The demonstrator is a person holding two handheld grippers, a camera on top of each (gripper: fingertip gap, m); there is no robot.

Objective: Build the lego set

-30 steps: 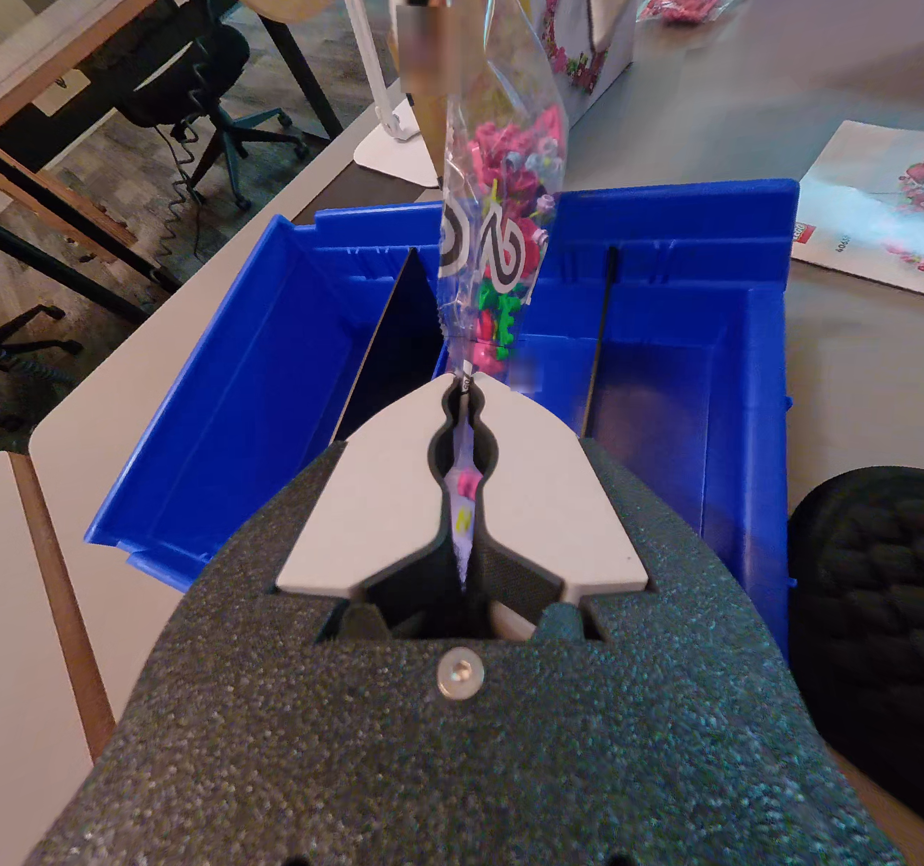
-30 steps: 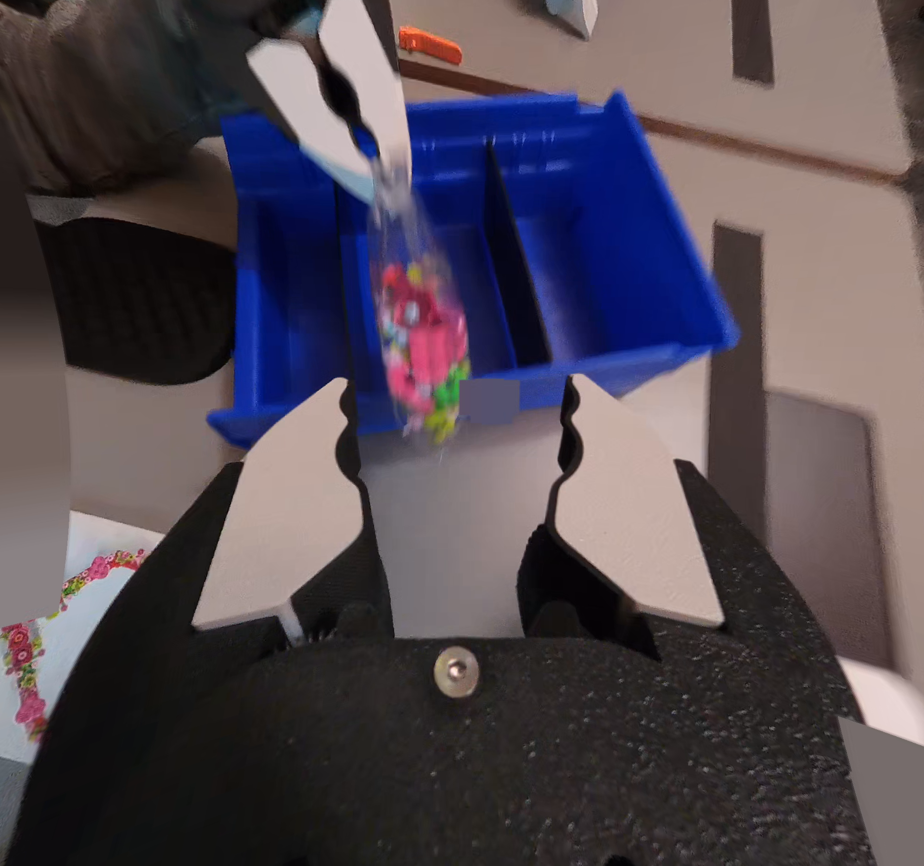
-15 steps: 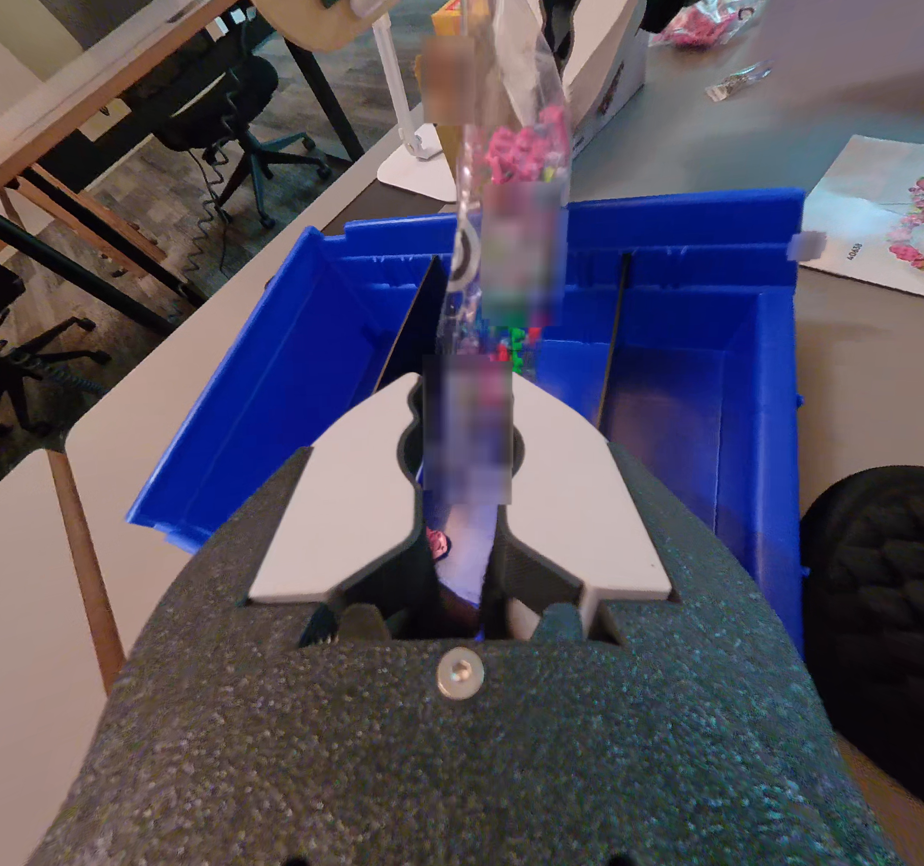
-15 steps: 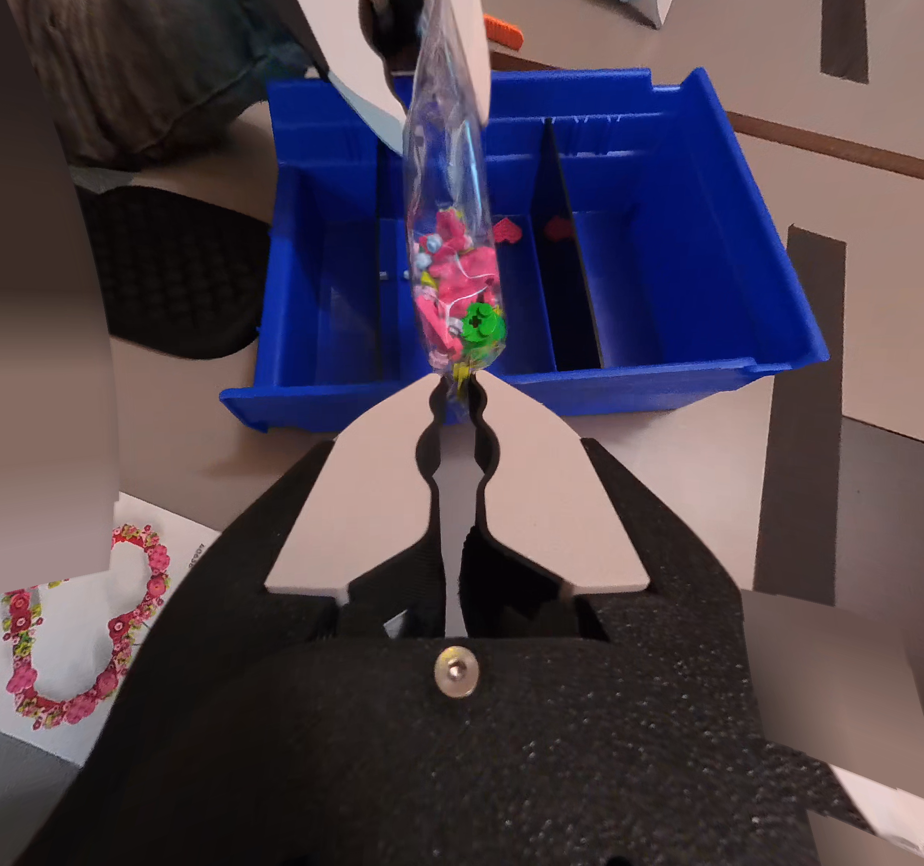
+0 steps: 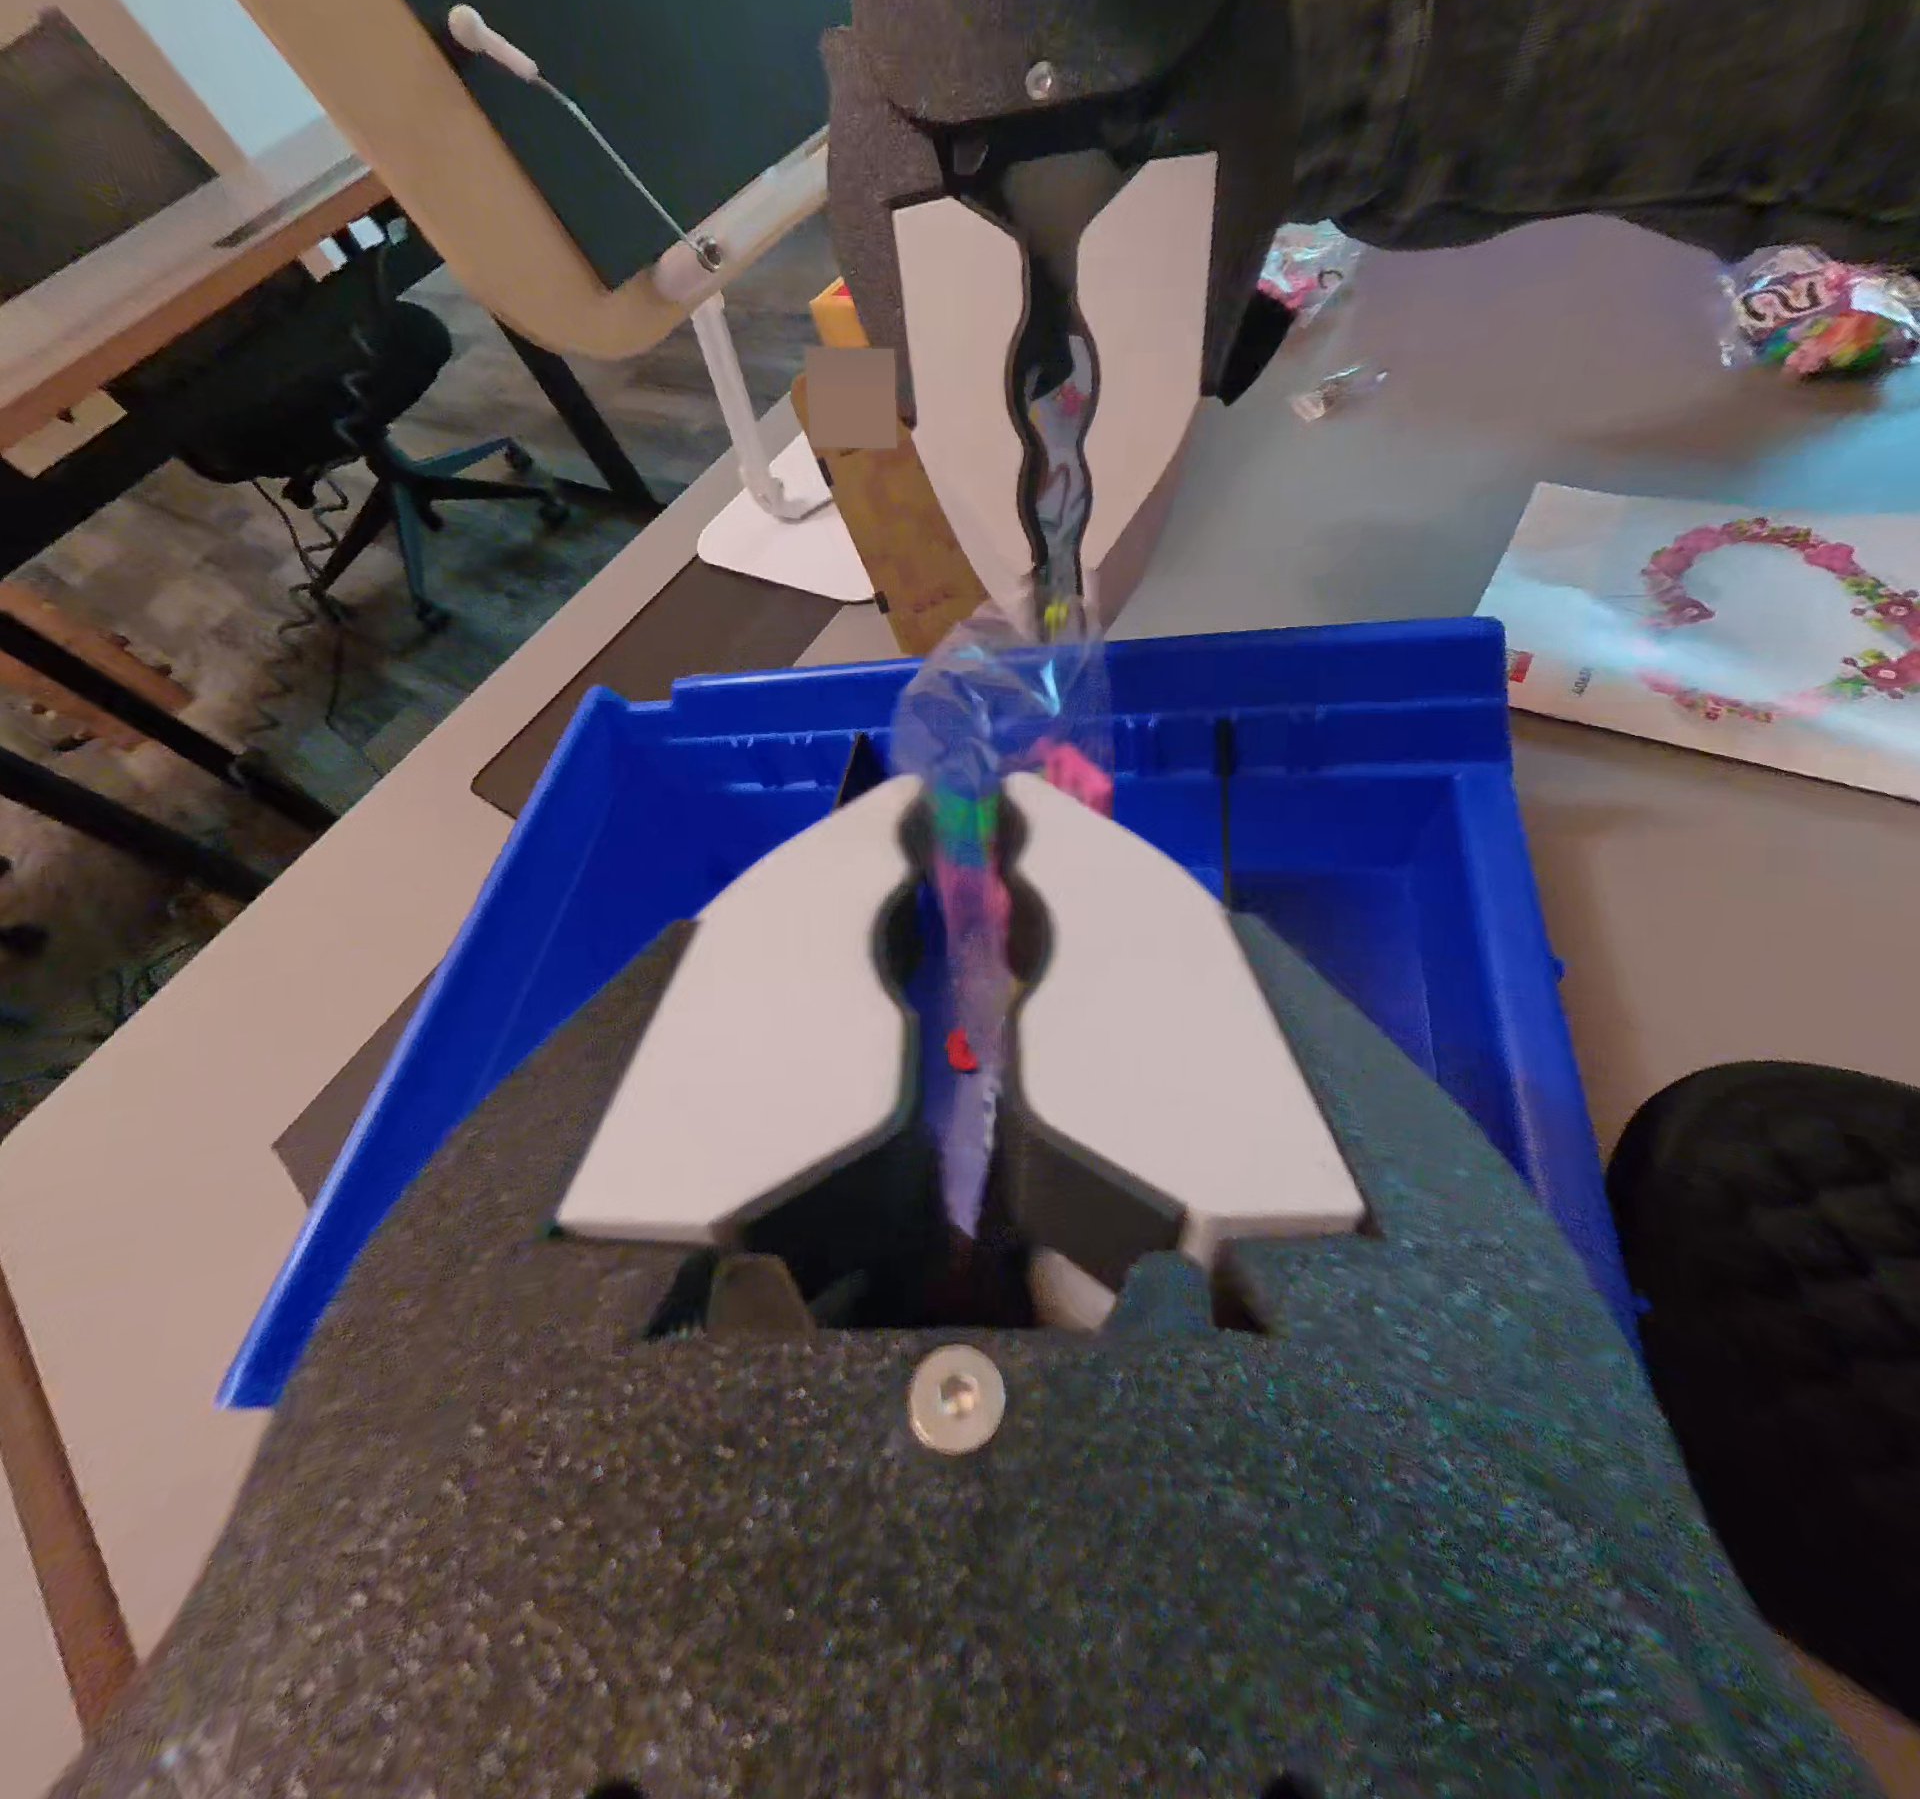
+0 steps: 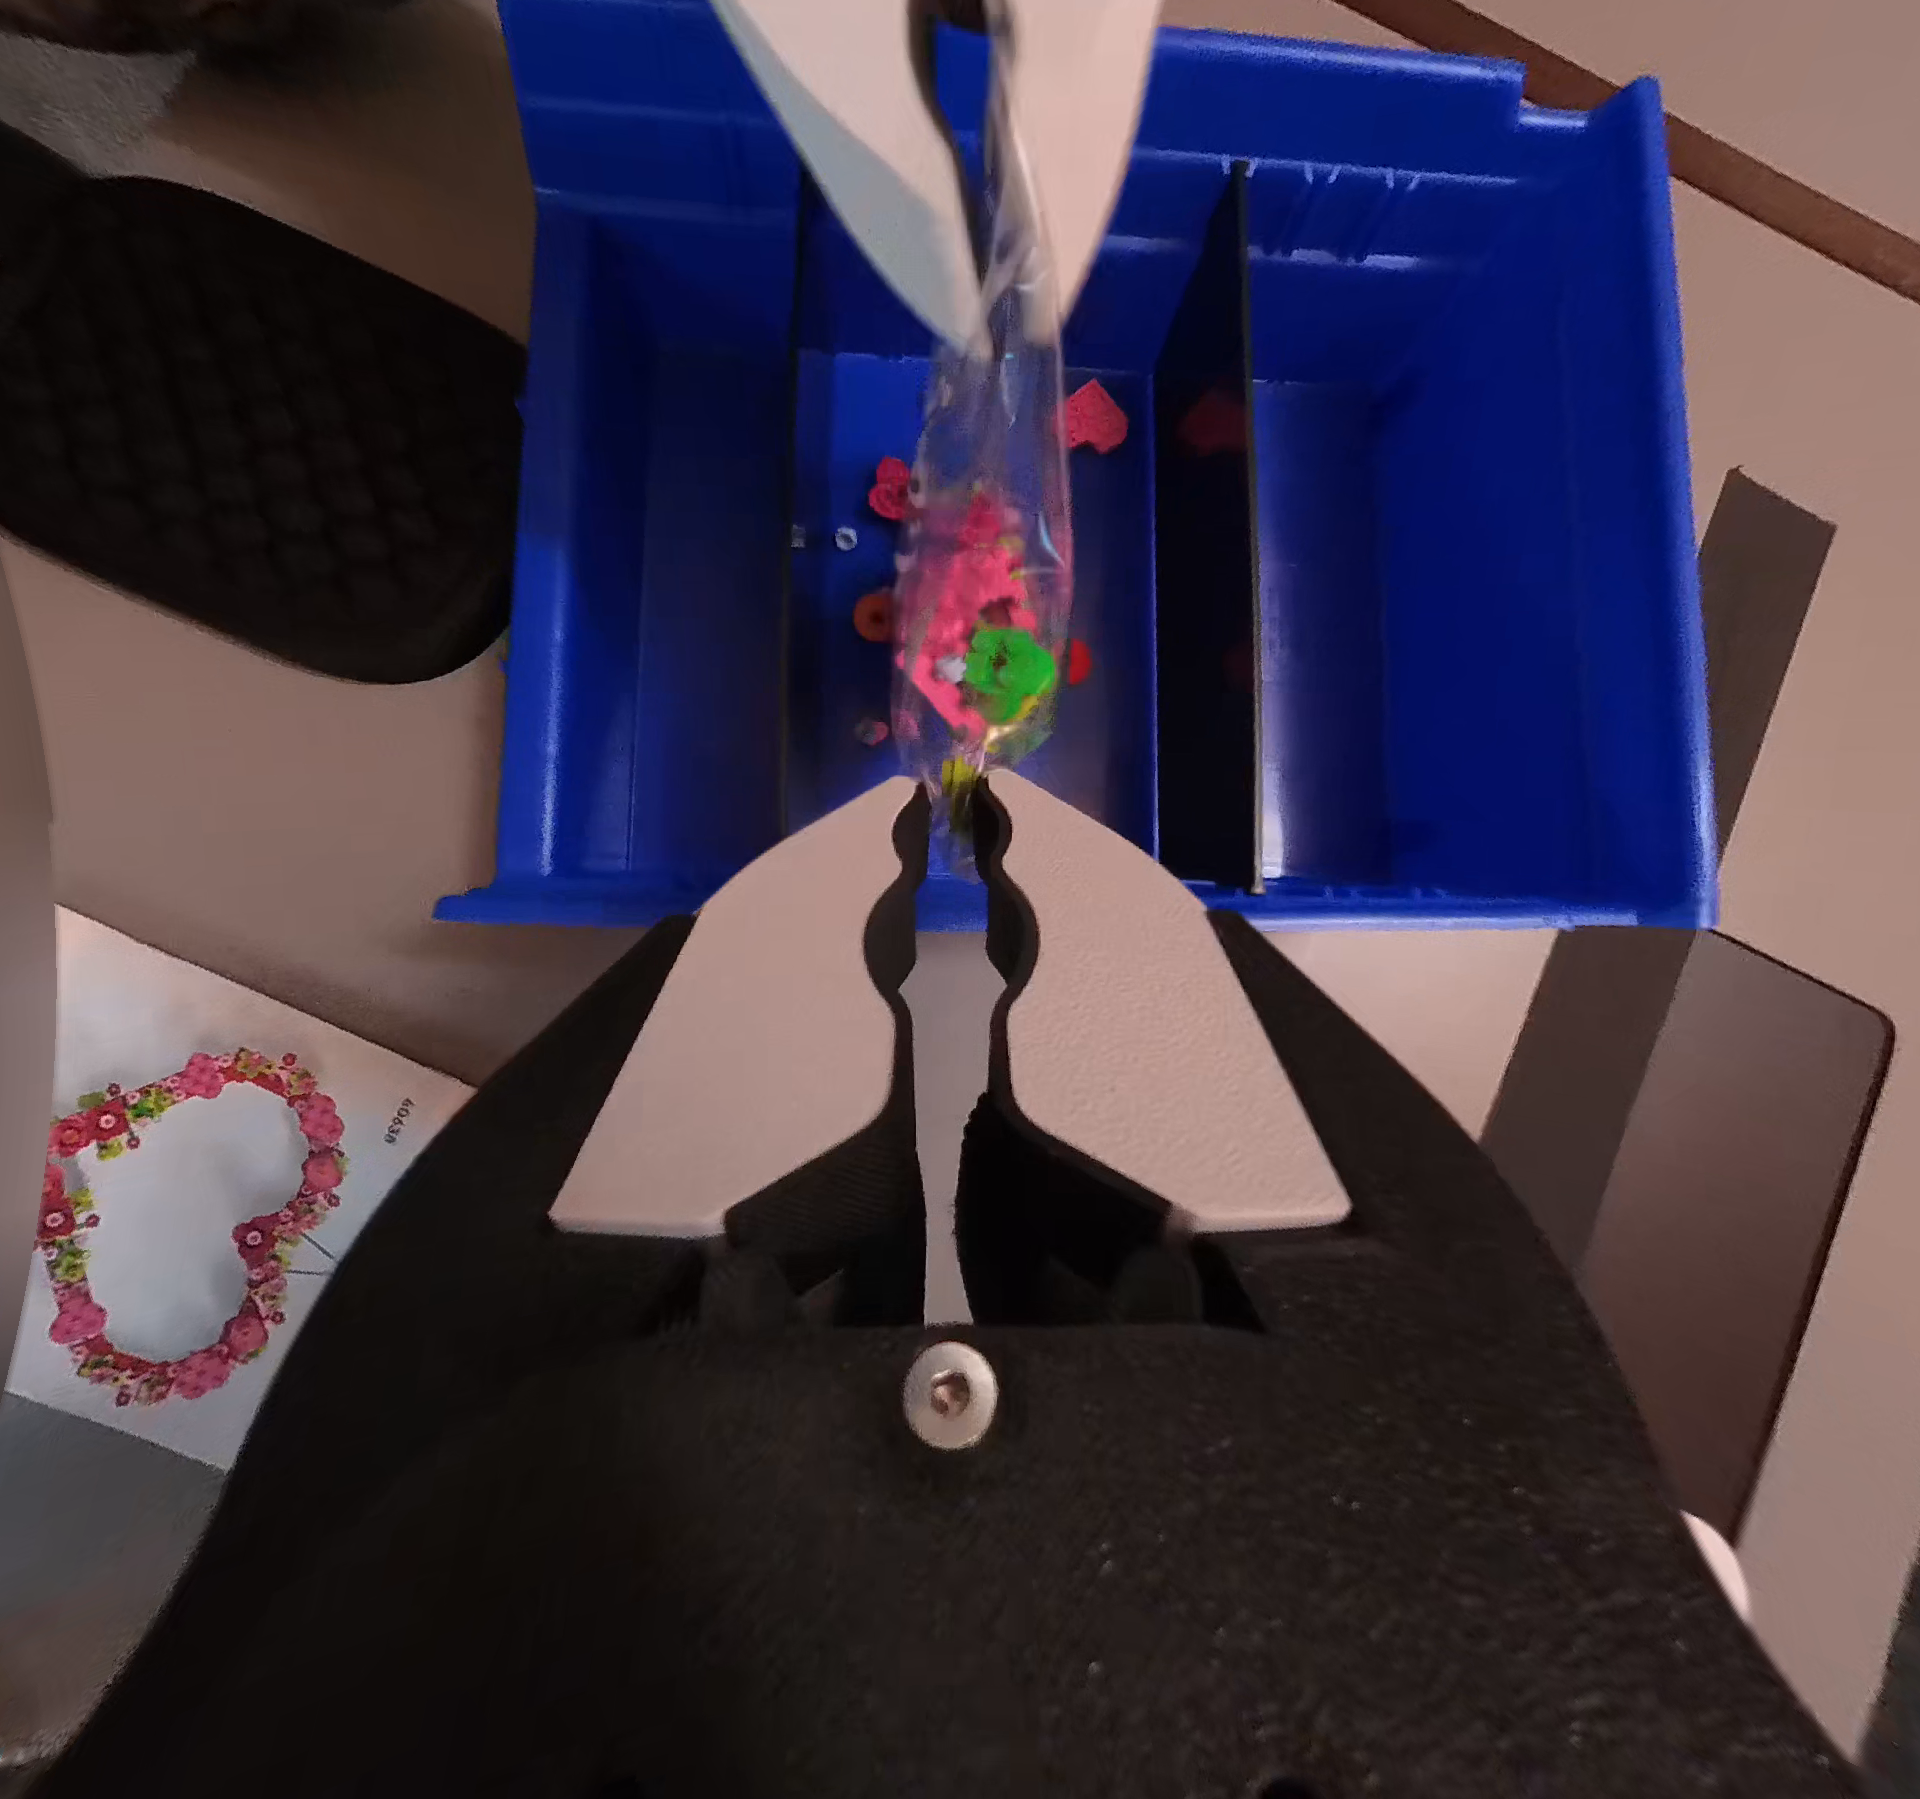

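Note:
A clear bag [image 6: 987, 606] of pink and green lego pieces is stretched between my two grippers above a blue bin [image 6: 1455, 502]. My right gripper [image 6: 951, 799] is shut on the bag's near end. My left gripper [image 6: 1003, 336] comes in from the top and is shut on the far end. In the left wrist view my left gripper [image 5: 961, 799] pinches the bag [image 5: 997, 721], and the right gripper [image 5: 1049, 596] holds its other end over the bin [image 5: 1455, 918]. Loose red and pink pieces [image 6: 1091, 419] lie in the bin's middle compartment.
An instruction booklet [image 5: 1714, 627] [image 6: 187, 1219] lies beside the bin. A black mesh object [image 5: 1766, 1334] [image 6: 208, 419] sits against the bin's side. Other bags of pieces [image 5: 1813, 326] lie farther back. A cardboard box [image 5: 894, 523] and a white stand base [image 5: 779, 534] are behind the bin. Tip to tip, the grippers are about 7 centimetres apart.
My right gripper, open a second ago, has shut on the bag's free end. Both grippers now hold the bag lower over the bin, and more loose pieces lie in the middle compartment.

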